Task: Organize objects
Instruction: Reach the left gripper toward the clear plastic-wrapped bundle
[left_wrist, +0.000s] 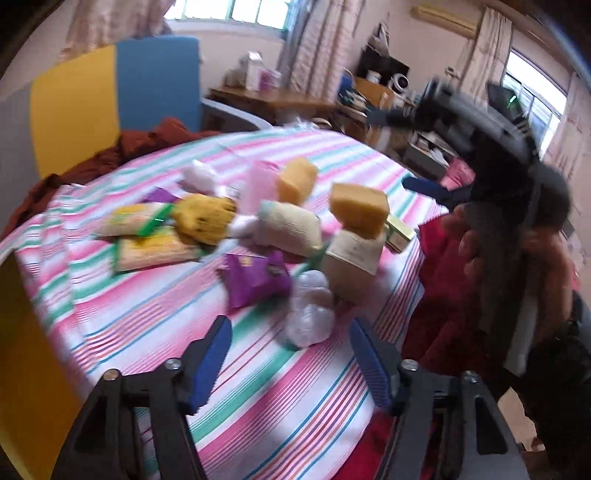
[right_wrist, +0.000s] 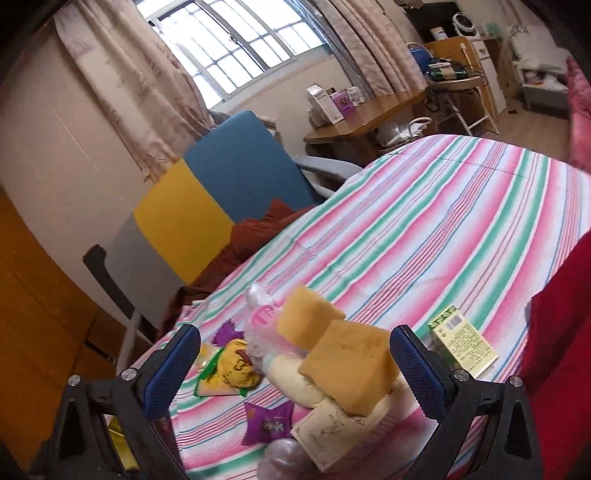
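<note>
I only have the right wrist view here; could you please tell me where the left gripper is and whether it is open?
Observer: The left gripper is open, hovering over the striped bedspread with nothing between its fingers.
Operator: Thank you. What lies nearest to it?
Observer: A crumpled clear plastic bag, just ahead of its fingertips, beside the purple packet.
Operator: Is there anything at the far side of the pile that I cannot see?
Observer: Yes, a white fluffy item lies beyond the yellow plush toy.
</note>
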